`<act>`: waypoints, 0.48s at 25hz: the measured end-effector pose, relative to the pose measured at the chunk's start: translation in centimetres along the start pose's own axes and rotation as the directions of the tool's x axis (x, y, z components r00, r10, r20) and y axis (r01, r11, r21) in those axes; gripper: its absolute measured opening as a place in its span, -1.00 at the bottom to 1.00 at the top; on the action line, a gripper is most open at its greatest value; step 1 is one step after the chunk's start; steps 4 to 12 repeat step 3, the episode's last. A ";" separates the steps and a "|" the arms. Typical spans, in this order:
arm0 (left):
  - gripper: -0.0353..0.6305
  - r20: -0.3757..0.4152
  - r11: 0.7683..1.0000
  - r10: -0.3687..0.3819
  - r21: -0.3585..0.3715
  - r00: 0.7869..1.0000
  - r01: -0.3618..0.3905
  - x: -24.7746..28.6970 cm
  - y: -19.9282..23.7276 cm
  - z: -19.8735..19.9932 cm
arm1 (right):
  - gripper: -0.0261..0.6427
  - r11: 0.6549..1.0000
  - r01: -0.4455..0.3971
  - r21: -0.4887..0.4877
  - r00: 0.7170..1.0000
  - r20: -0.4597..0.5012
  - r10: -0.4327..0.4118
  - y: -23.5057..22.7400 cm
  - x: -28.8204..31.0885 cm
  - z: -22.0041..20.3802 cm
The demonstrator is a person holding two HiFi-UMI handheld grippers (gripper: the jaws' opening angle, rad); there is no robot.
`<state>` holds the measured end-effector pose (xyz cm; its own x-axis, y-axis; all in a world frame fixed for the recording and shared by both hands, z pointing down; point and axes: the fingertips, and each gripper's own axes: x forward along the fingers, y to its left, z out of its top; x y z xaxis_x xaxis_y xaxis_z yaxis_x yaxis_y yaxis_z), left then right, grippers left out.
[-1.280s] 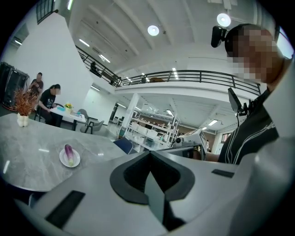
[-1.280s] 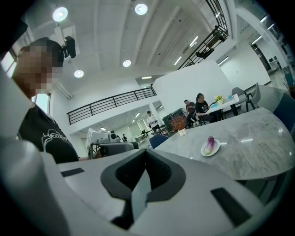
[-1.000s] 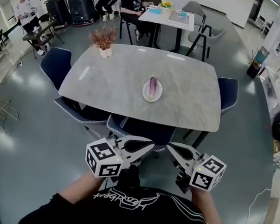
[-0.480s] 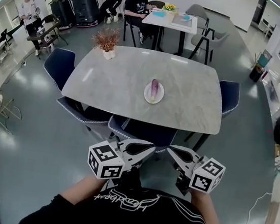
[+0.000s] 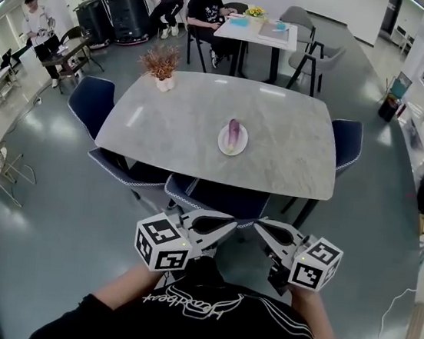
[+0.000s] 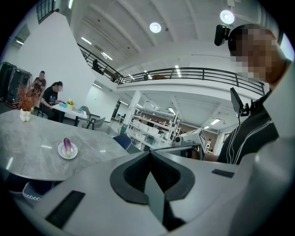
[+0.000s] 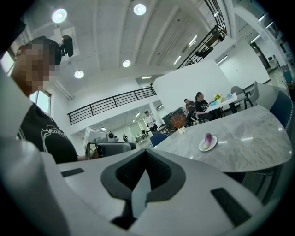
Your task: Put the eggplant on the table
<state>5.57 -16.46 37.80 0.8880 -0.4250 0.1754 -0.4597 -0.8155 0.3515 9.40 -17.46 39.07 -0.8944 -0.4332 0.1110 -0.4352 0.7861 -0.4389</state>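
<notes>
A purple eggplant lies on a small white plate near the middle of a grey marble table. The eggplant and the eggplant also show small in the left and right gripper views. My left gripper and right gripper are held side by side close to my chest, well short of the table. Both are shut with nothing between the jaws, tips nearly facing each other.
Blue chairs stand round the table, one chair at its near edge in front of me. A potted dry plant sits at the far left corner. People sit at a white table behind. Grey floor lies on both sides.
The view has shifted a little toward the table. Both grippers stay shut in the same place near my chest.
</notes>
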 end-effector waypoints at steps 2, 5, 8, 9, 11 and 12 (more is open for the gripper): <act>-0.87 -0.003 1.000 0.003 0.005 1.000 -0.003 0.0 -0.2 -0.1 | -0.90 1.000 0.005 -0.003 1.000 -0.009 -0.005 0.1 -0.1 -0.3; -0.87 -0.005 1.000 0.005 0.008 1.000 -0.005 -0.1 -0.2 -0.1 | -0.90 1.000 0.008 -0.005 1.000 -0.014 -0.008 0.1 -0.1 -0.4; -0.87 -0.005 1.000 0.005 0.008 1.000 -0.005 -0.1 -0.2 -0.1 | -0.90 1.000 0.008 -0.005 1.000 -0.014 -0.008 0.1 -0.1 -0.4; -0.87 -0.005 1.000 0.005 0.008 1.000 -0.005 -0.1 -0.2 -0.1 | -0.90 1.000 0.008 -0.005 1.000 -0.014 -0.008 0.1 -0.1 -0.4; -0.87 -0.005 1.000 0.005 0.008 1.000 -0.005 -0.1 -0.2 -0.1 | -0.90 1.000 0.008 -0.005 1.000 -0.014 -0.008 0.1 -0.1 -0.4; -0.87 -0.005 1.000 0.005 0.008 1.000 -0.005 -0.1 -0.2 -0.1 | -0.90 1.000 0.008 -0.005 1.000 -0.014 -0.008 0.1 -0.1 -0.4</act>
